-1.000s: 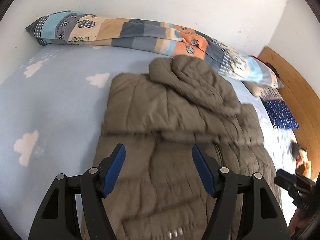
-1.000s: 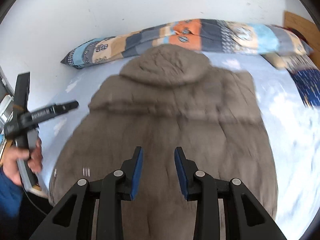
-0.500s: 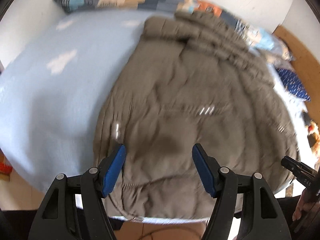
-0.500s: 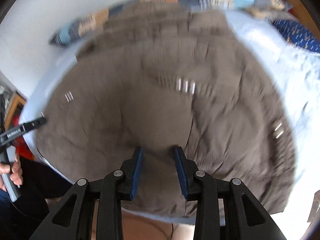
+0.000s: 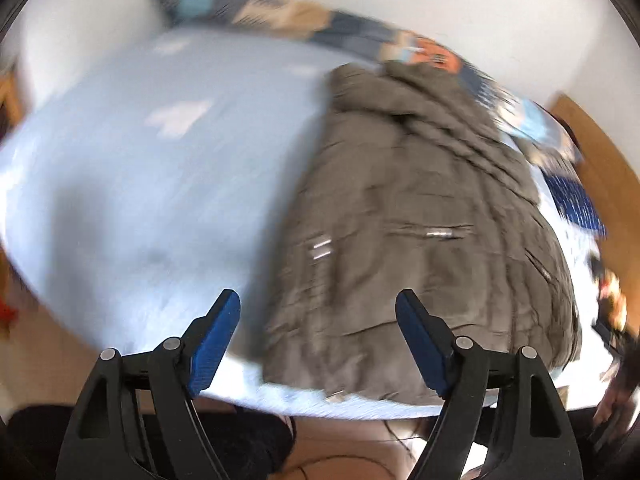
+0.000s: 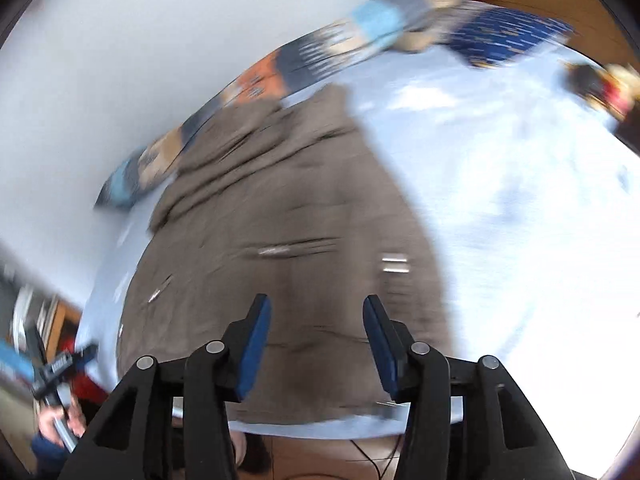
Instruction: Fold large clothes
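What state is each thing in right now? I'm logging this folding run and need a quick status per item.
left gripper: open, holding nothing, above the bed's near edge.
right gripper: open, holding nothing, over the jacket's hem.
brown padded jacket: spread flat on the bed, hood toward the wall, not yet folded.
light blue bed sheet: spread over the mattress.
patchwork pillow: lying along the wall; blurred.

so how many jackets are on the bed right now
1. A single brown puffer jacket lies spread on the light blue bed sheet, hood toward the patterned pillow by the wall, hem at the near edge. Motion blur could hide smaller garments.
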`<state>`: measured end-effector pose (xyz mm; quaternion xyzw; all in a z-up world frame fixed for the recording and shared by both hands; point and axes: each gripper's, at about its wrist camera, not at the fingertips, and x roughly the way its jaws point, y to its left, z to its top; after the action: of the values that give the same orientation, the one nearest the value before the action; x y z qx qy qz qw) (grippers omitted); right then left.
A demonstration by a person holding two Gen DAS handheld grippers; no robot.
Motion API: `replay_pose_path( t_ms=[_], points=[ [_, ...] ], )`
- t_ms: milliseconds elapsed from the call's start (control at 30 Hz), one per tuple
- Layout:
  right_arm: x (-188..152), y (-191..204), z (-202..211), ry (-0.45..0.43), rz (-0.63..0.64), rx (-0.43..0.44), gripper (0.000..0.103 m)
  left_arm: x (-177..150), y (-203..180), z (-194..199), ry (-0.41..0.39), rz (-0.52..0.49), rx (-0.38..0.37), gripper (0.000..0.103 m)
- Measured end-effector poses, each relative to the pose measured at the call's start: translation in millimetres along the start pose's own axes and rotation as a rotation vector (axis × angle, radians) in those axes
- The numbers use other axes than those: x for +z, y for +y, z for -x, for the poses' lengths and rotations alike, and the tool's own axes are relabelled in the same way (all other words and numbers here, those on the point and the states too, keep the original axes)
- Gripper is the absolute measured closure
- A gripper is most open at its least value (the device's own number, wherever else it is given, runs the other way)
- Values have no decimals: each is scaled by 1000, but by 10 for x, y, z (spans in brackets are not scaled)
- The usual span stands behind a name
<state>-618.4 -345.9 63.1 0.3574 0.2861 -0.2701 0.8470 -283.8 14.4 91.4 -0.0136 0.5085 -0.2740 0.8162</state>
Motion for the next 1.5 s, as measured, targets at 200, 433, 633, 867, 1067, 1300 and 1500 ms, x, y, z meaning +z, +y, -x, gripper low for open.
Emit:
replay_pose_path(
  t_ms=[200, 433, 633, 867, 1067, 1300, 1500],
  points=[
    [-125, -720, -13, 36, -328, 41, 44, -113, 575, -324, 137, 305, -127, 24],
    [-146, -641, -197, 72, -350, 42, 34, -211, 440, -622, 237, 314, -220, 24],
    [-215, -587, -491, 139, -317, 3, 34, -197, 154, -822, 244, 223, -205, 24],
    [-256, -386, -726, 202, -241, 5, 65, -227, 289, -841, 219, 260, -239, 36],
    [-274, -436, -784, 213, -282, 0, 47, -270, 445, -852, 225, 348, -275, 38],
    [-284, -389, -811, 199, -294, 50, 78, -235, 339, -873, 207, 311, -259, 38],
    [-302, -307, -858, 188, -247, 18, 80, -242, 207, -869, 175, 226, -183, 44]
  ],
)
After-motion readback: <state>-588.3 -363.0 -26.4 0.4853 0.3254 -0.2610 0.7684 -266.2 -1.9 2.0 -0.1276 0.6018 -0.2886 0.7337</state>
